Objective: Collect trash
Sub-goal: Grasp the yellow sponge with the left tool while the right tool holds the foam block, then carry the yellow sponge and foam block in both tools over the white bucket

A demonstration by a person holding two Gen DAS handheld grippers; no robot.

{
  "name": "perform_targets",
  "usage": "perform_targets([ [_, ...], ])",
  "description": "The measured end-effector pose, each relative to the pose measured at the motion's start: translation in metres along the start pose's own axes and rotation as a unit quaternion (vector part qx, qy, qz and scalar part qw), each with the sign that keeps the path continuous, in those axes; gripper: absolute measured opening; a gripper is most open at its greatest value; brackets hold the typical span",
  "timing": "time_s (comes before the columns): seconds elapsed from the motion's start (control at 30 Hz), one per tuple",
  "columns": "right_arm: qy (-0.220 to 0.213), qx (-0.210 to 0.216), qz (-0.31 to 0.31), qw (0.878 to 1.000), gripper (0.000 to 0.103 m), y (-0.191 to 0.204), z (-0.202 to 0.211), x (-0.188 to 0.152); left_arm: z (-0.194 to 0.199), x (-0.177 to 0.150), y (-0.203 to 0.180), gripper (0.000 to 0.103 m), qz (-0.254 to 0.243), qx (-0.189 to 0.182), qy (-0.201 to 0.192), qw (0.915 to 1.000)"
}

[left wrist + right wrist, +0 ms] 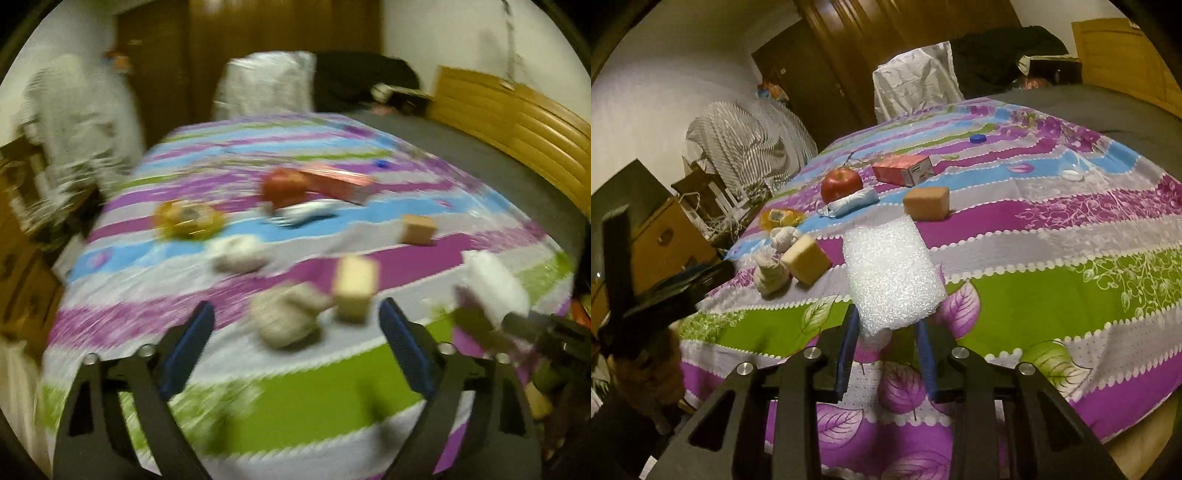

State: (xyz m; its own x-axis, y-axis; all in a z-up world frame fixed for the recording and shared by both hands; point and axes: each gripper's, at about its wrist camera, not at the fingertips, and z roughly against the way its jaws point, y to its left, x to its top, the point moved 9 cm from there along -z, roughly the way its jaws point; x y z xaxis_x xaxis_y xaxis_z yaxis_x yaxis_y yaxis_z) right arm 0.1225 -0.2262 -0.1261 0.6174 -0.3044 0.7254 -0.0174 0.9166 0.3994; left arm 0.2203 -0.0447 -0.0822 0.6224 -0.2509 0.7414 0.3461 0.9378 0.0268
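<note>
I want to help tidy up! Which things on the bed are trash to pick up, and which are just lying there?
Probably trash:
bubble wrap, held in the right gripper
crumpled paper wads
yellow wrapper
face mask
blue bottle cap

Probably just lying there:
apple
red box
sponges

2 sponges (pixel 809 259), 1 apple (pixel 841 184), 1 box (pixel 902 169), 1 cap (pixel 977 139).
</note>
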Motion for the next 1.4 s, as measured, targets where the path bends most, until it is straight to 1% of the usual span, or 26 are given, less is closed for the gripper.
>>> perform_targets([
  [0.03, -0.001, 0.001, -0.003, 1.000, 0.032, -0.001, 0.001, 0.000, -0.013, 0.006, -0.007, 0.074, -0.012, -0.004, 0.010, 0.9999],
  [0.1, -0.003, 0.003, -0.007, 1.000, 0.032, -0.003, 0.005, 0.001, -0.035, 0.012, -0.017, 0.065, -0.028, -0.011, 0.036, 0.9989],
  [0.13, -0.004, 0.004, -0.007, 1.000, 0.032, -0.004, 0.007, 0.001, -0.046, 0.014, -0.023, 0.065, -0.042, -0.017, 0.050, 0.9978],
  [0.2, -0.005, 0.005, -0.012, 1.000, 0.032, -0.008, 0.009, 0.002, -0.064, 0.011, -0.032, 0.064, -0.082, -0.007, 0.065, 0.9945],
  [0.23, -0.004, 0.007, -0.015, 1.000, 0.032, -0.010, 0.009, 0.002, -0.073, 0.008, -0.036, 0.057, -0.097, -0.005, 0.077, 0.9922],
  [0.27, -0.004, 0.007, -0.018, 1.000, 0.032, -0.012, 0.009, 0.001, -0.079, 0.005, -0.040, 0.051, -0.102, -0.015, 0.091, 0.9905],
  [0.3, -0.005, 0.007, -0.021, 1.000, 0.032, -0.014, 0.010, 0.001, -0.083, 0.004, -0.042, 0.039, -0.103, -0.025, 0.100, 0.9893],
  [0.33, -0.005, 0.007, -0.022, 1.000, 0.032, -0.016, 0.010, 0.000, -0.085, 0.004, -0.046, 0.030, -0.104, -0.039, 0.103, 0.9884],
  [0.37, -0.005, 0.008, -0.025, 1.000, 0.032, -0.017, 0.010, 0.000, -0.084, 0.004, -0.050, 0.030, -0.110, -0.044, 0.102, 0.9877],
  [0.43, -0.006, 0.010, -0.031, 0.999, 0.032, -0.017, 0.012, 0.000, -0.076, 0.008, -0.051, 0.030, -0.120, -0.037, 0.085, 0.9885],
  [0.47, -0.007, 0.013, -0.031, 0.999, 0.032, -0.017, 0.012, 0.001, -0.067, 0.013, -0.049, 0.030, -0.109, -0.040, 0.073, 0.9906],
  [0.5, -0.009, 0.015, -0.031, 0.999, 0.032, -0.015, 0.013, 0.002, -0.059, 0.021, -0.047, 0.030, -0.093, -0.044, 0.060, 0.9929],
  [0.57, -0.013, 0.019, -0.026, 0.999, 0.032, -0.010, 0.016, 0.005, -0.024, 0.045, -0.027, 0.030, -0.036, -0.055, 0.011, 0.9978],
  [0.63, -0.017, 0.024, -0.020, 0.999, 0.032, -0.003, 0.019, 0.008, 0.013, 0.065, -0.006, 0.030, 0.003, -0.050, -0.041, 0.9979],
  [0.7, -0.021, 0.031, -0.013, 0.999, 0.032, 0.007, 0.022, 0.012, 0.046, 0.077, 0.017, 0.030, 0.028, -0.032, -0.078, 0.9961],
  [0.77, -0.024, 0.040, -0.004, 0.999, 0.032, 0.020, 0.025, 0.015, 0.082, 0.082, 0.048, 0.030, 0.055, 0.011, -0.112, 0.9921],
  [0.8, -0.025, 0.046, 0.002, 0.999, 0.032, 0.028, 0.027, 0.017, 0.090, 0.081, 0.057, 0.030, 0.063, 0.021, -0.118, 0.9907],
  [0.87, -0.027, 0.055, 0.012, 0.998, 0.032, 0.040, 0.028, 0.020, 0.110, 0.072, 0.085, 0.030, 0.102, 0.040, -0.123, 0.9863],
  [0.97, -0.024, 0.073, 0.031, 0.997, 0.032, 0.067, 0.030, 0.020, 0.122, 0.046, 0.119, 0.030, 0.152, 0.066, -0.108, 0.9803],
  [1.0, -0.020, 0.080, 0.041, 0.996, 0.032, 0.078, 0.029, 0.019, 0.126, 0.032, 0.130, 0.030, 0.162, 0.086, -0.100, 0.9779],
  [1.07, -0.013, 0.091, 0.056, 0.994, 0.032, 0.096, 0.028, 0.015, 0.129, 0.013, 0.140, 0.030, 0.171, 0.110, -0.085, 0.9753],
  [1.17, 0.003, 0.112, 0.074, 0.991, 0.032, 0.127, 0.023, 0.007, 0.128, -0.017, 0.152, 0.030, 0.190, 0.132, -0.056, 0.9714],
  [1.23, 0.016, 0.127, 0.085, 0.988, 0.032, 0.149, 0.018, 0.001, 0.134, -0.037, 0.153, 0.030, 0.190, 0.152, -0.043, 0.9690],
  [1.37, 0.039, 0.148, 0.125, 0.980, 0.032, 0.199, 0.006, -0.016, 0.139, -0.071, 0.157, 0.030, 0.185, 0.172, -0.016, 0.9674],
  [1.4, 0.042, 0.151, 0.128, 0.979, 0.032, 0.205, 0.005, -0.019, 0.139, -0.078, 0.158, 0.030, 0.182, 0.179, -0.011, 0.9668],
])
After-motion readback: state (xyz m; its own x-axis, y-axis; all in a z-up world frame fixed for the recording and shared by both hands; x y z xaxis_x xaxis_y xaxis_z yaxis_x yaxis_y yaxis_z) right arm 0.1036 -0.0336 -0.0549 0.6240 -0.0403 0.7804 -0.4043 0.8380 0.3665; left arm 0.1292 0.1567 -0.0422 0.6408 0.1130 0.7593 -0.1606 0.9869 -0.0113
